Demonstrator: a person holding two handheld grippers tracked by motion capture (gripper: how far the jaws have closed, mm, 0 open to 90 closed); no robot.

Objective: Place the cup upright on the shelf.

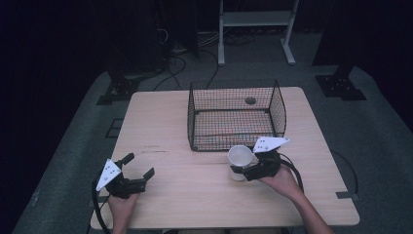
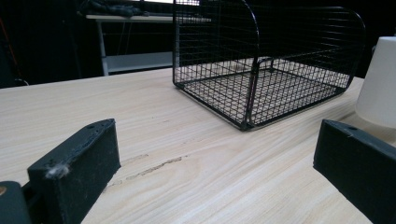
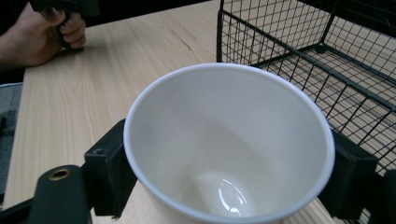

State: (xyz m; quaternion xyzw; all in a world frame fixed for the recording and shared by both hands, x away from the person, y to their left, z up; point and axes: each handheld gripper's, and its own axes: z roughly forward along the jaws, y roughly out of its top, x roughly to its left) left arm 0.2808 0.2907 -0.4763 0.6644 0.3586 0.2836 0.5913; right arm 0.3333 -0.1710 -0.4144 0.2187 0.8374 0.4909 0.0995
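Nearest the lens in the right gripper view: a plain white ceramic cup (image 3: 229, 144), open mouth up, empty and glossy inside, with a black pad pressed against its wall on either side. Right tongs (image 1: 245, 171) therefore clamped on the cup, gripping it across its width, low near the base as seen from the high view. Cup upright, just in front of the black wire-mesh basket (image 1: 277, 105), close to the basket's near wall and toward its right corner; whether lifted clear of the pale wooden tabletop (image 1: 160, 126) or resting on it, cannot tell for sure.

Left tongs (image 1: 138, 168) spread wide apart with nothing between them, parked low over the near left part of the tabletop, well apart from cup and basket. In the left gripper view, both black pads (image 2: 74, 172) stand far from one another over bare wood grain, with the basket and a sliver of the cup beyond.

Basket open-topped and empty, sitting toward the far edge of the tabletop, slightly right of centre.

Judged progress: grasp made, nothing more. Likely remaining: raise the cup above the basket's near wall, carry it over, lower it onto the mesh floor, release. Roughly the first third done, if the basket is indeed the destination.
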